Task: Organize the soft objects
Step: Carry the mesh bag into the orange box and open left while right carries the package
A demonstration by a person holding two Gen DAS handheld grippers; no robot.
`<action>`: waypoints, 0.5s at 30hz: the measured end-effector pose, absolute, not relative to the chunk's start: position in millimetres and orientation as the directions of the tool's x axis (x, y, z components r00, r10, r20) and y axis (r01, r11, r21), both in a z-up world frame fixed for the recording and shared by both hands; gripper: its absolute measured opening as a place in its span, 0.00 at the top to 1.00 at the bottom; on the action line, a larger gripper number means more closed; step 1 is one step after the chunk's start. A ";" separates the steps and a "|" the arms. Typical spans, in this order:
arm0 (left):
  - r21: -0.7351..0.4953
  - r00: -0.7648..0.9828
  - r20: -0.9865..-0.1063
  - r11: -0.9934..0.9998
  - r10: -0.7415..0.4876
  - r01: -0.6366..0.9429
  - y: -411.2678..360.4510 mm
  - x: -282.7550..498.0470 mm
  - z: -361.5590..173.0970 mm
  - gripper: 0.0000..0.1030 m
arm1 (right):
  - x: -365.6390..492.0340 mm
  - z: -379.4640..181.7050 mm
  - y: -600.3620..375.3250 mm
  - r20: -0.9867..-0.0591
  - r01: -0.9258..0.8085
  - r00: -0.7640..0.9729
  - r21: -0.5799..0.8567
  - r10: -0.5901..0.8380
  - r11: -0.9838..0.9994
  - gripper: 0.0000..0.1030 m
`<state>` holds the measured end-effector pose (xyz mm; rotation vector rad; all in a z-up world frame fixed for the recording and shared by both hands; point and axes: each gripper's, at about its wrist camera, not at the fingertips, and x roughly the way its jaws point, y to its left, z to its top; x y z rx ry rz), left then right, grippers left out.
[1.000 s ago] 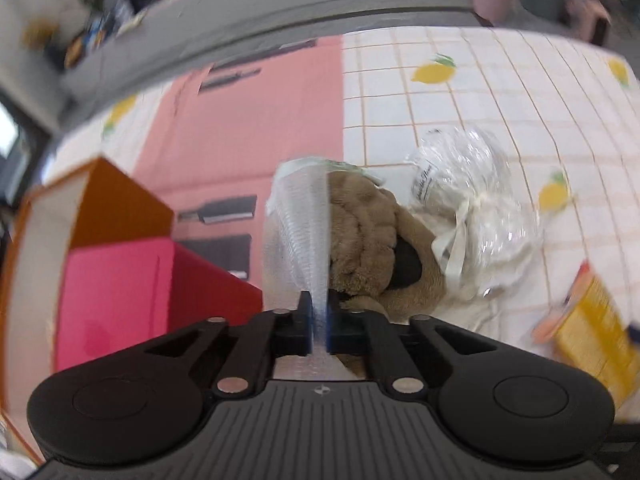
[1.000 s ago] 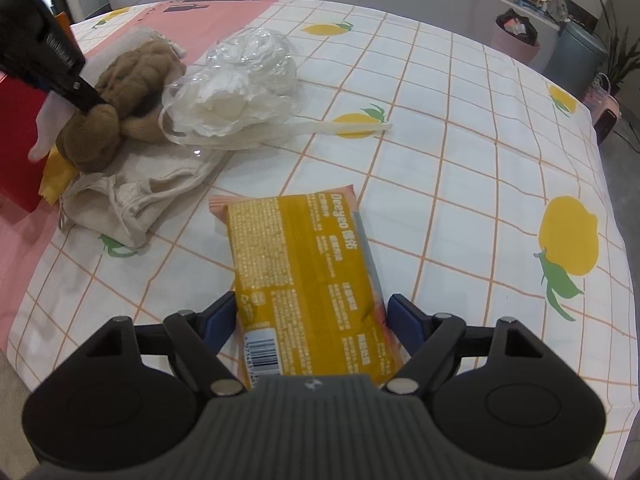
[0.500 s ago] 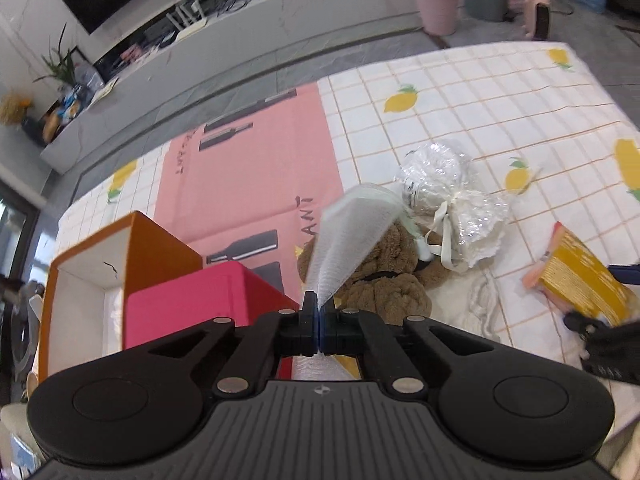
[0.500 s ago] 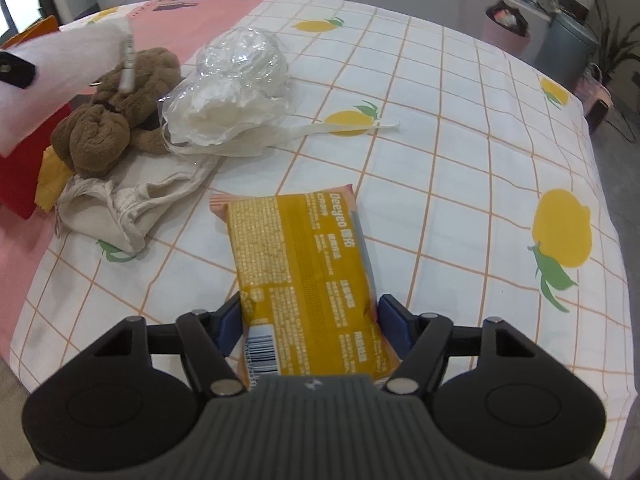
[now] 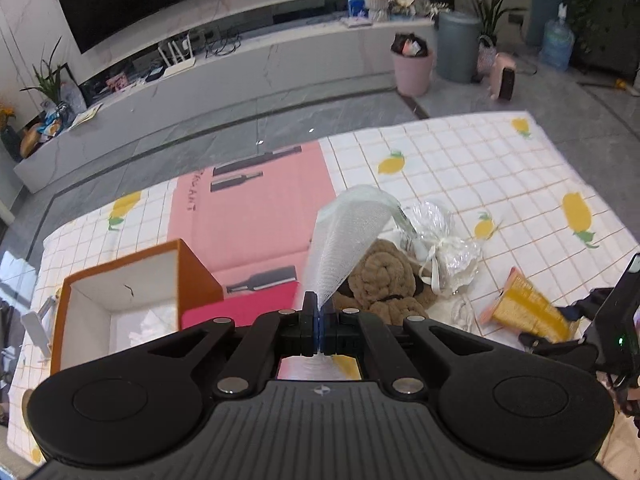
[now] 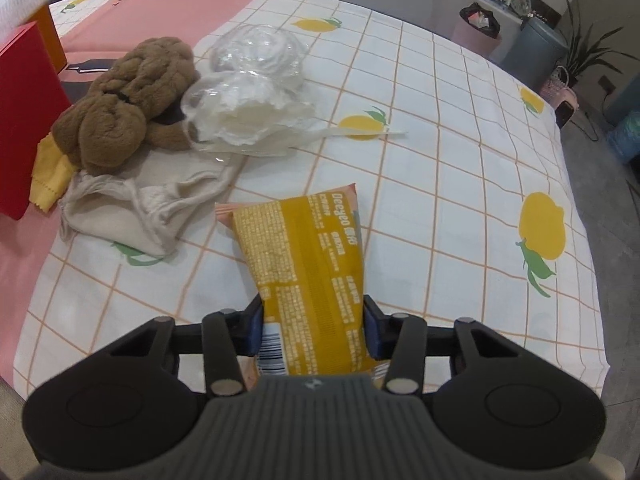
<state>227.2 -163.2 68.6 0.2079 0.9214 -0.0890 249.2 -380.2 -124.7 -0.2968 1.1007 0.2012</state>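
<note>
Table (image 6: 460, 152): checked cloth with lemon print, a pink mat on its far-left part.

Orange box (image 5: 120, 300): open top, white inside, looks empty as far as visible. Red box (image 5: 240, 310) stands touching it on the near side.

Pile beside the red box: brown plush toy (image 6: 128, 108) lying on a beige cloth bag (image 6: 152, 204); clear plastic bundle (image 6: 256, 92) with white stuffing leans against the toy; a yellow cloth (image 6: 50, 172) pokes out from under it.

Yellow packet (image 6: 308, 264): flat on the table, near end between the jaws of the right gripper (image 6: 312, 330). Jaws closing; the blue pads sit at both long edges, and I judge they are just touching it.

White mesh cloth (image 5: 344, 240): pinched at one corner by the left gripper (image 5: 319, 320), jaws fully together on it, cloth held up in the air above the toy.

Risks:
- Mesh is held by a thin corner only; it could slip out on the way to the box.
- The trailing end could snag the toy and drag it.
- Packet is slick and soft; an edge grip may buckle it or let it squirt out.

Unclear:
- The near end of the packet is hidden under the right gripper body.
- The box floor is only partly seen.
- What the plastic bundle holds cannot be made out.
</note>
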 end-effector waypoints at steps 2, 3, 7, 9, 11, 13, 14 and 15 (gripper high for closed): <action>0.123 0.610 -0.792 0.978 -0.006 0.171 -151.9 226.3 73.2 0.99 | 241.4 -116.8 -372.8 -0.893 -0.322 0.448 -0.123 0.037 0.939 0.55; 0.110 0.612 -0.791 0.979 -0.017 0.170 -145.6 225.2 76.8 0.99 | 237.4 -111.3 -370.8 -0.890 -0.323 0.453 -0.103 0.058 0.941 0.55; 0.062 0.633 -0.772 0.984 -0.058 0.166 -116.6 221.7 94.5 0.99 | 215.1 -82.7 -356.1 -0.865 -0.327 0.492 -0.081 0.097 0.942 0.55; 0.041 0.642 -0.764 0.987 -0.070 0.156 -101.1 217.6 103.1 0.99 | 200.5 -68.0 -346.5 -0.854 -0.339 0.501 -0.045 0.140 0.940 0.55; 0.011 0.645 -0.759 0.989 -0.088 0.148 -81.8 213.6 111.1 1.00 | 184.5 -52.2 -336.6 -0.830 -0.333 0.531 -0.017 0.172 0.943 0.55; -0.016 0.652 -0.752 0.990 -0.102 0.137 -61.2 208.3 117.2 1.00 | 170.3 -36.2 -325.0 -0.806 -0.340 0.555 0.005 0.205 0.940 0.55; -0.024 0.656 -0.747 0.991 -0.106 0.132 -49.9 205.6 119.8 0.99 | 164.1 -27.9 -318.2 -0.795 -0.349 0.562 0.022 0.228 0.937 0.55; -0.028 0.664 -0.741 0.992 -0.105 0.125 -37.7 202.8 121.8 0.99 | 159.2 -19.9 -311.5 -0.783 -0.356 0.570 0.037 0.249 0.934 0.55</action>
